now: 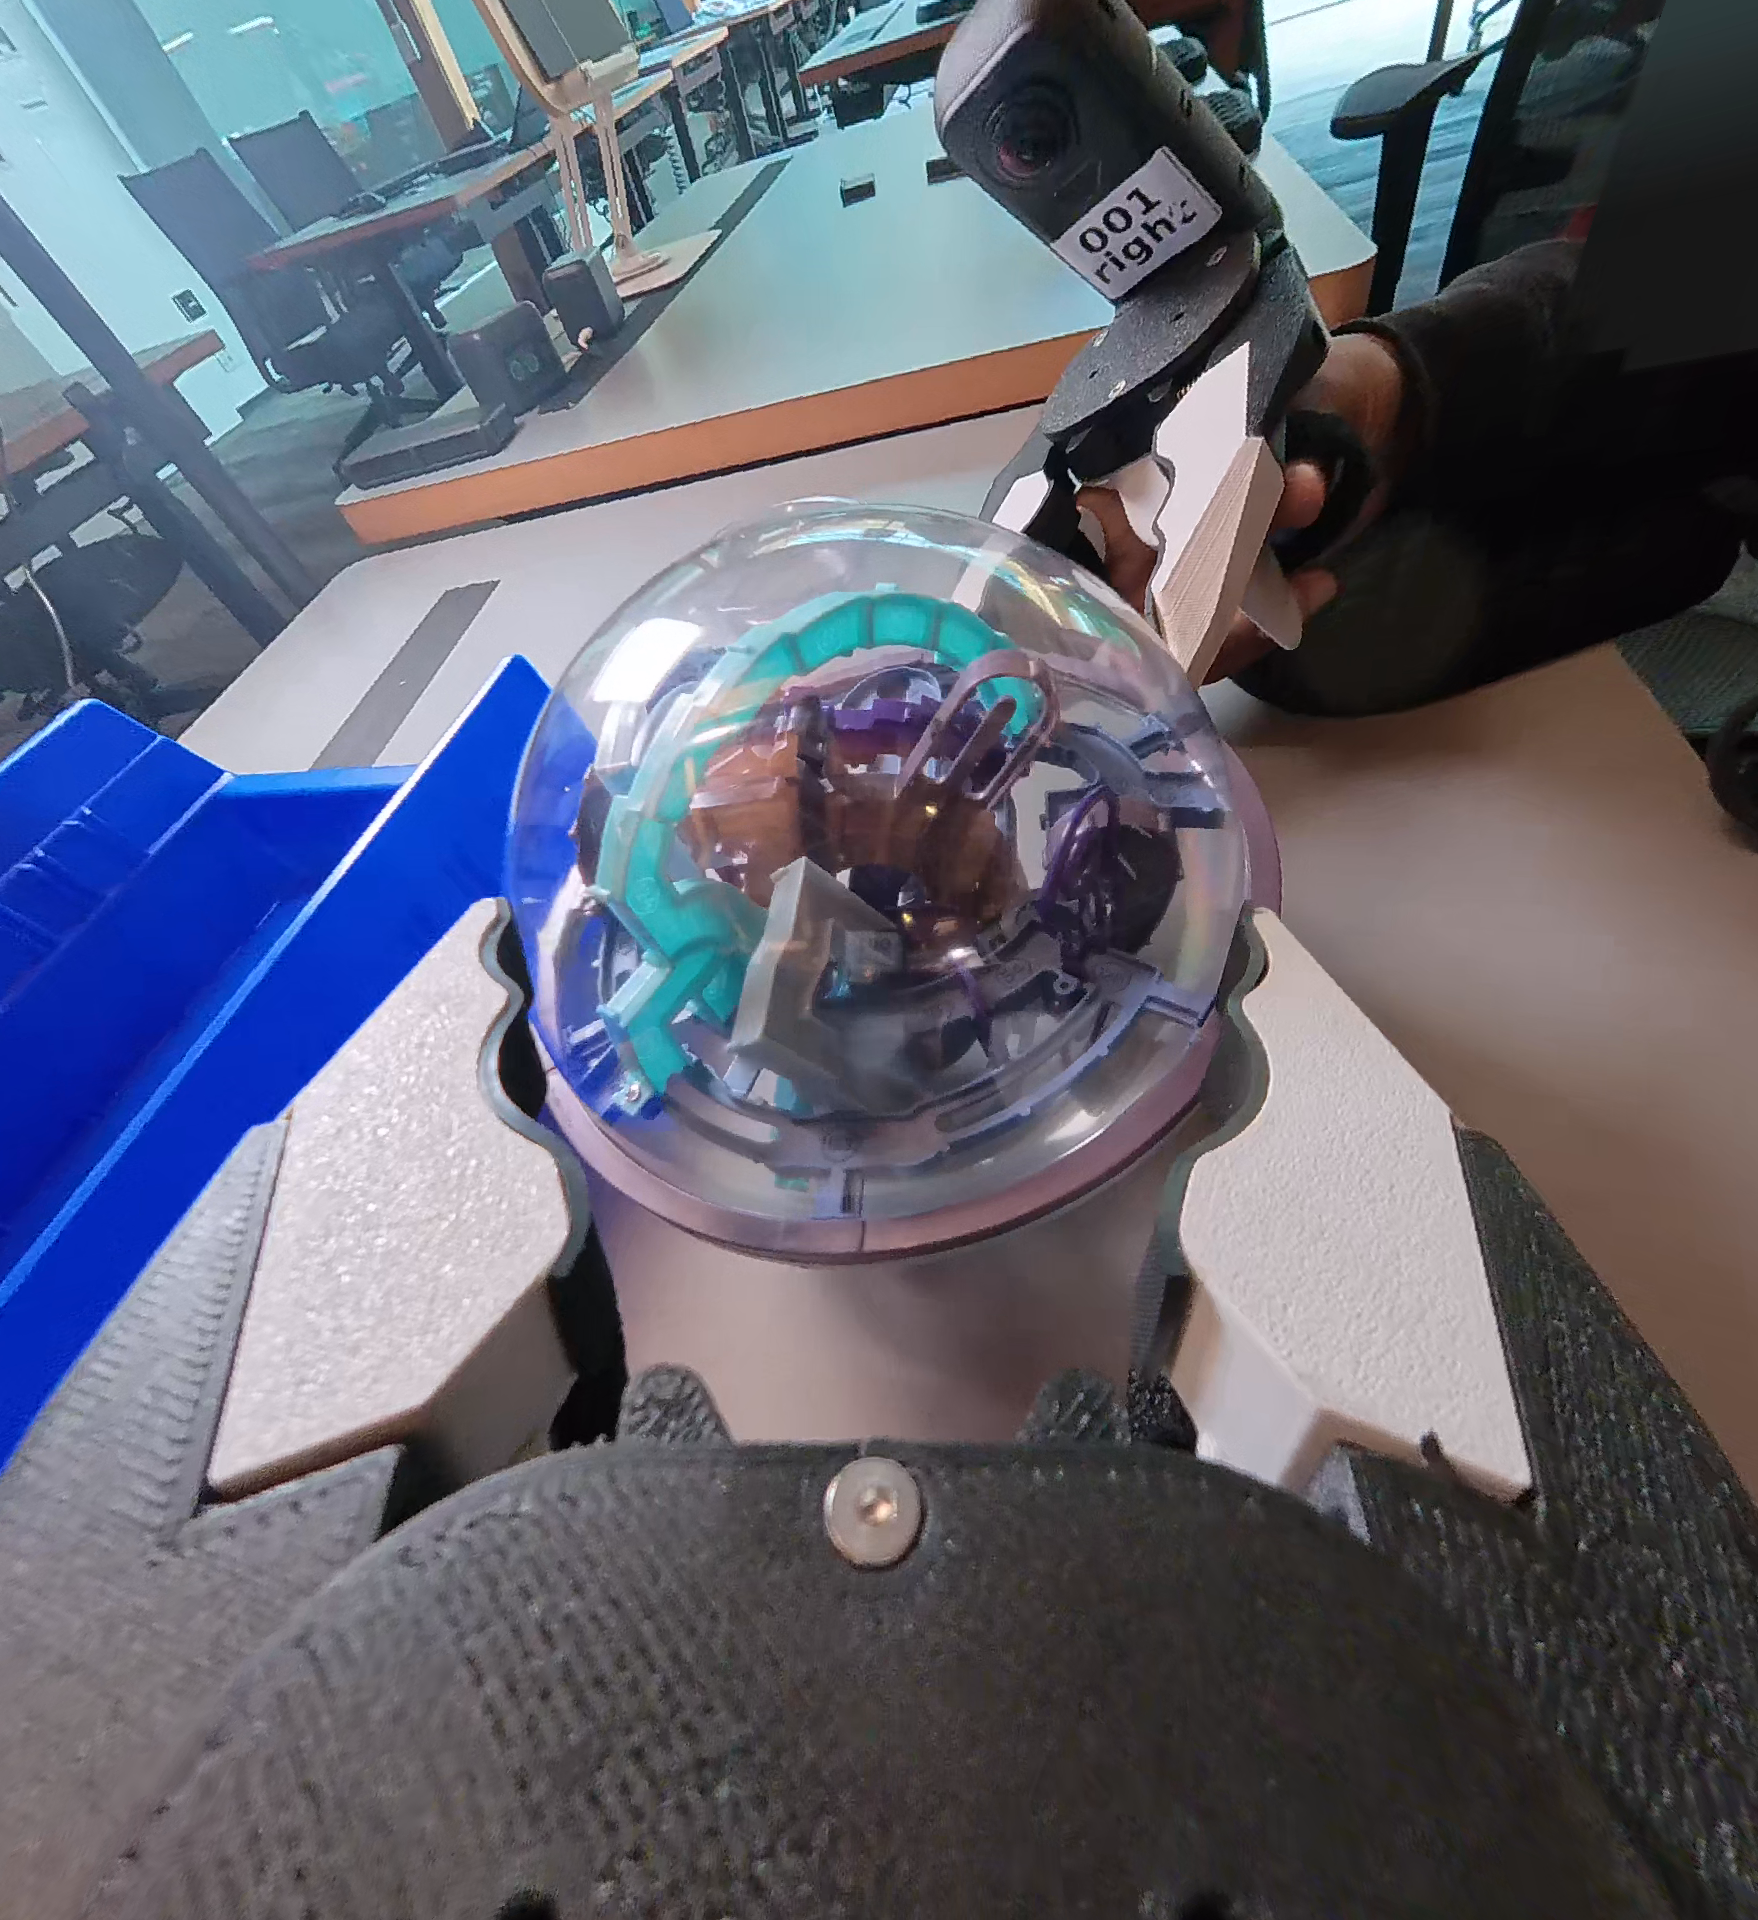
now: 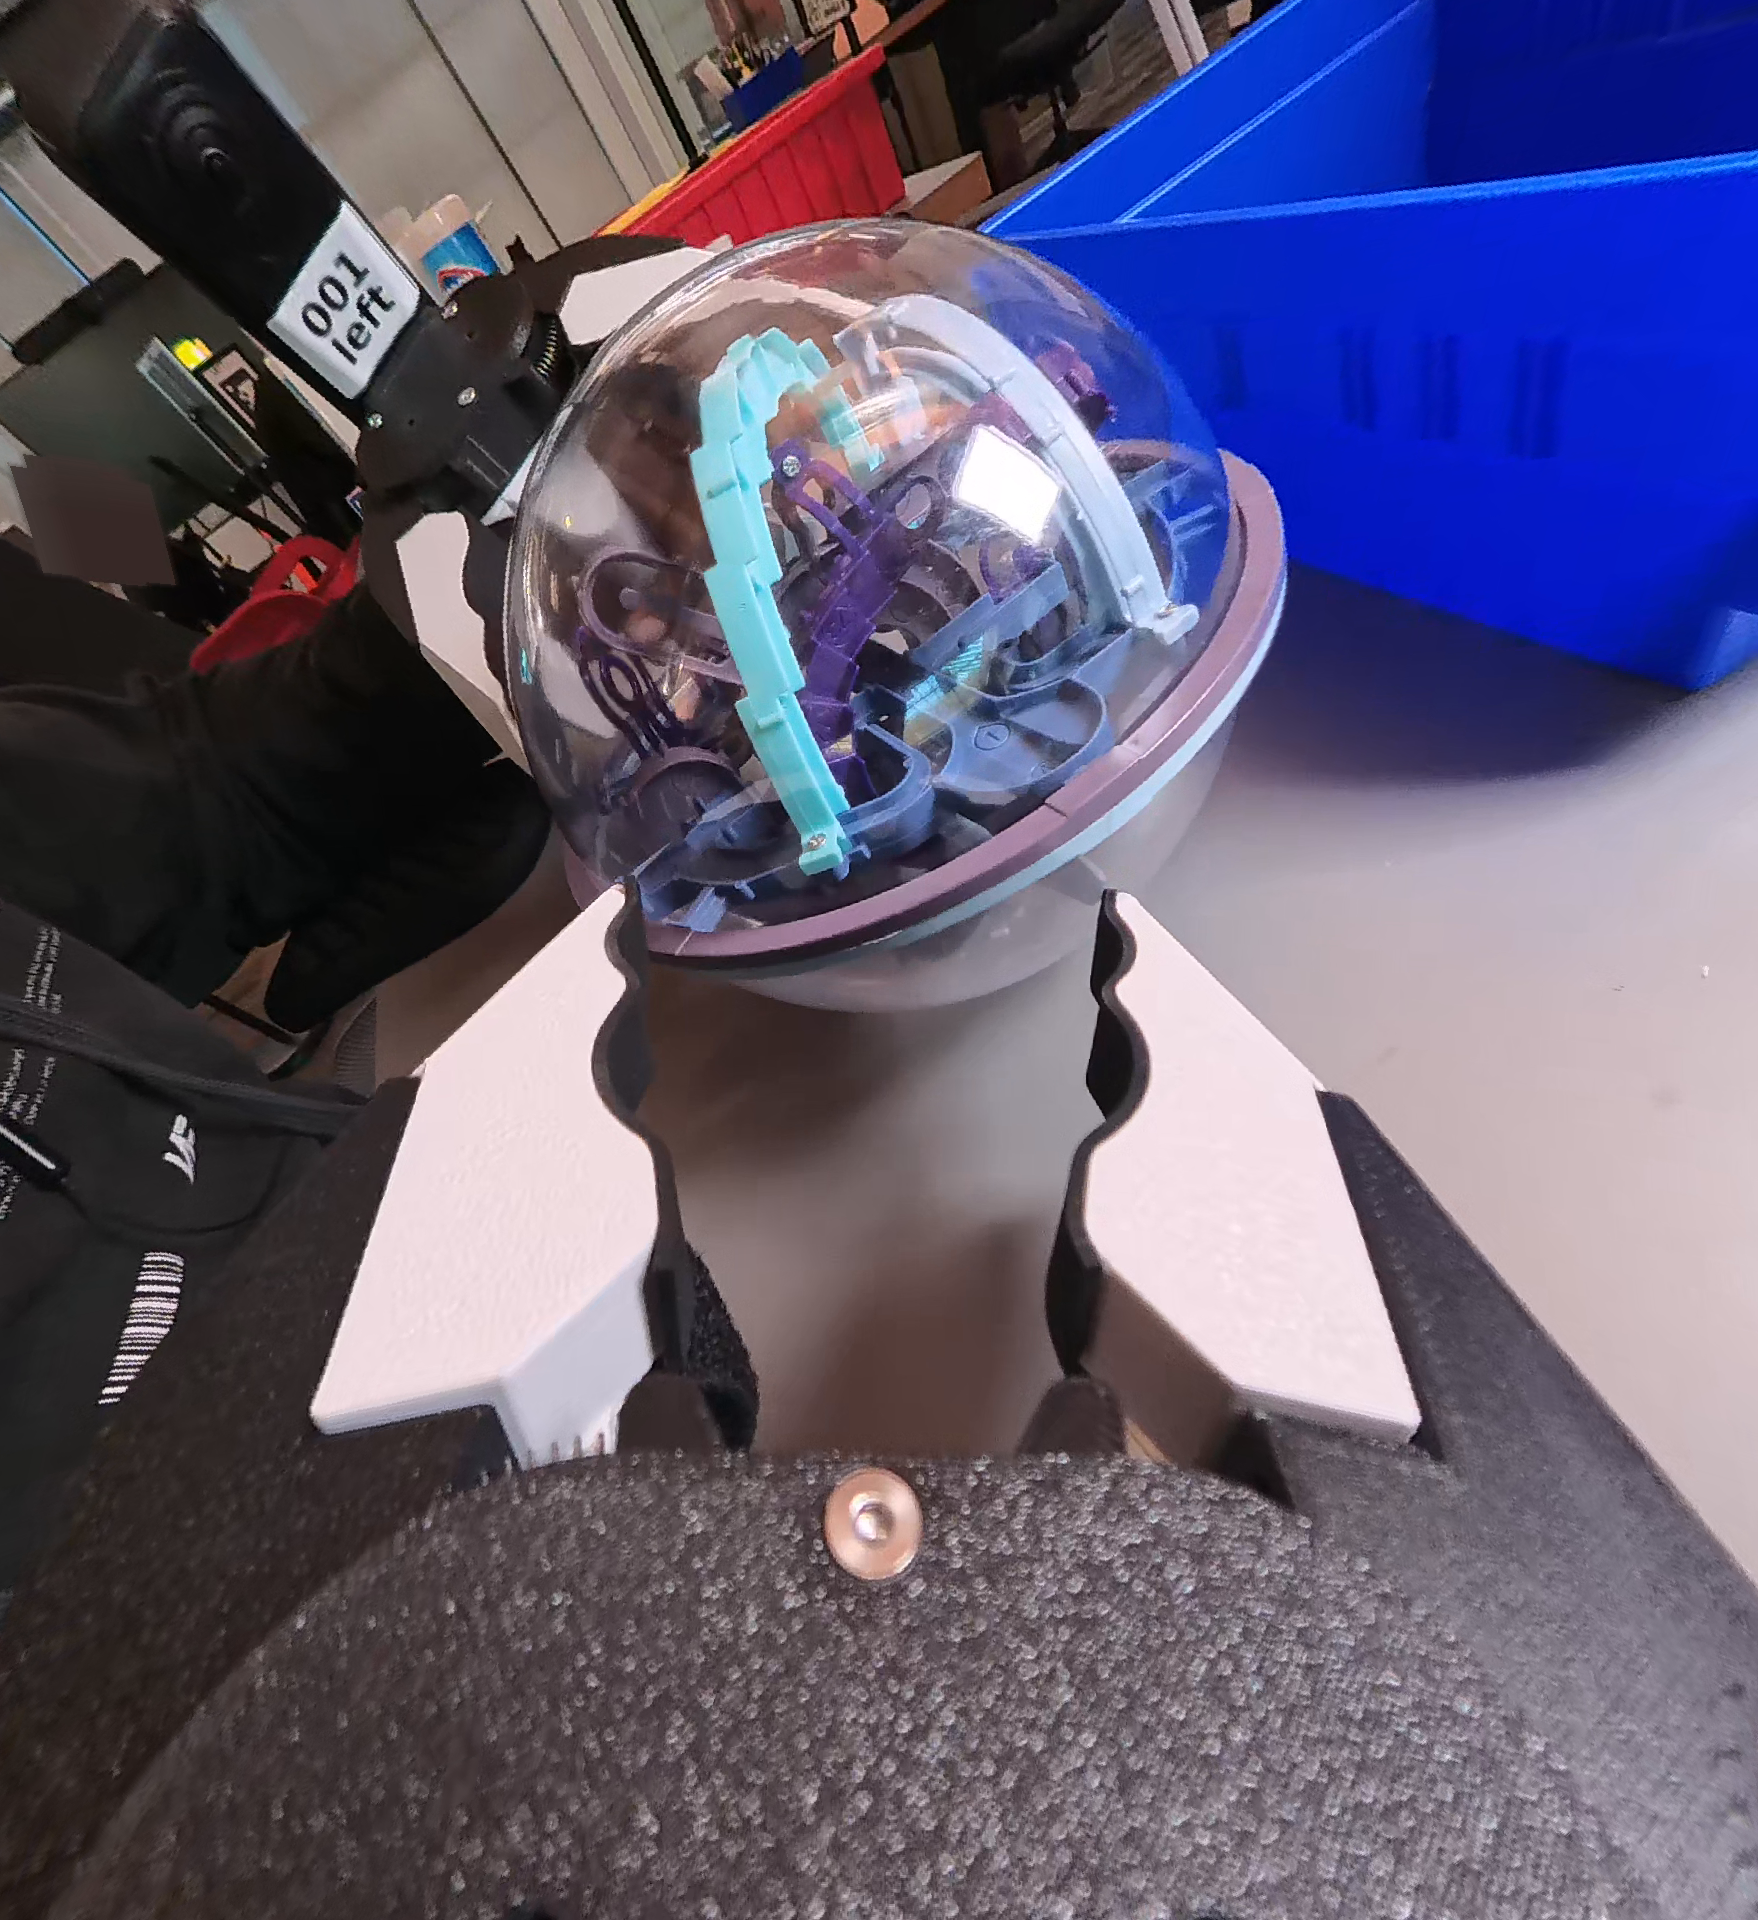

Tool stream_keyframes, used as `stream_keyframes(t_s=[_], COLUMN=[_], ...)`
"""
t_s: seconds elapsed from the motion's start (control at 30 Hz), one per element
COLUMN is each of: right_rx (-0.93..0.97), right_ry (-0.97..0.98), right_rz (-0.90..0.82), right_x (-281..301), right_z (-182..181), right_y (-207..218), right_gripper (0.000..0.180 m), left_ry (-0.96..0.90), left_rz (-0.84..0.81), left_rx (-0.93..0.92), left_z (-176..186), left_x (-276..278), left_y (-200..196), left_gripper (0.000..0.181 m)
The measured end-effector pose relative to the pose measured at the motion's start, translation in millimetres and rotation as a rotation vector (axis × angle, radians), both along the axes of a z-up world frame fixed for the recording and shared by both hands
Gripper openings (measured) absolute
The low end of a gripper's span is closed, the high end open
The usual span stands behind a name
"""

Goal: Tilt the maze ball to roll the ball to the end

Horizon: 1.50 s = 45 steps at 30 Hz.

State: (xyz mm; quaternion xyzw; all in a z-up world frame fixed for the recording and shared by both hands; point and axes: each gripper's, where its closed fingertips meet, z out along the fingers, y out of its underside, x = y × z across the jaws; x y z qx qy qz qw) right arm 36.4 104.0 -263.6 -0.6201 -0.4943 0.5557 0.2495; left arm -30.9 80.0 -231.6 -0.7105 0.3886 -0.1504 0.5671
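The maze ball [image 1: 854, 883] is a clear sphere with a purple rim band and teal, purple, brown and grey tracks inside. It sits tilted between the white fingers [image 1: 387, 1143] of my left gripper [image 1: 880, 935], which is shut on its lower half. In the right wrist view the maze ball [image 2: 854, 623] is gripped from the opposite side by my right gripper [image 2: 870, 914], whose wavy pads press on the grey lower hemisphere. Each gripper shows behind the ball in the other view: the right gripper [image 1: 1145, 551] and the left gripper [image 2: 459, 540]. I cannot pick out the small ball inside.
A blue bin [image 1: 127, 935] stands right beside the ball on the grey table [image 1: 1477, 935]; it also shows in the right wrist view [image 2: 1477, 416]. A person's hand [image 1: 1353, 416] in a dark sleeve holds the right gripper. Dark clothing and a bag [image 2: 75, 1143] lie at the table's edge.
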Motion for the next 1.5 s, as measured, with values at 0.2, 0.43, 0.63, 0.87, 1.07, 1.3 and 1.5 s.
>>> stream_keyframes(t_s=[0.2,0.43,0.63,0.87,1.07,1.3,1.5], right_rx=[0.013,0.03,0.063,0.054,0.034,0.087,0.312], right_ry=[0.001,0.002,-0.008,0.015,0.01,-0.016,-0.072], right_rz=[0.048,0.093,0.084,0.049,0.021,0.069,0.068], right_x=[2,3,2,2,3,7,-6], right_z=[0,1,-1,3,3,0,-13], right_y=[-6,-8,-7,-2,4,-3,1], right_gripper=[0.087,0.073,0.071,0.07,0.077,0.091,0.1], left_ry=[-0.049,-0.225,-0.219,-0.102,-0.14,-0.312,-0.479], left_rz=[-0.04,-0.116,-0.102,-0.03,0.025,0.106,0.147], left_rx=[0.07,0.122,-0.082,-0.033,-0.08,-0.231,-0.359], left_z=[7,41,9,1,-5,-7,-11], left_x=[1,-12,-14,-9,-13,-20,-24], left_y=[-14,-26,-6,-7,-6,2,6], left_gripper=[0.119,0.083,0.121,0.126,0.125,0.124,0.123])
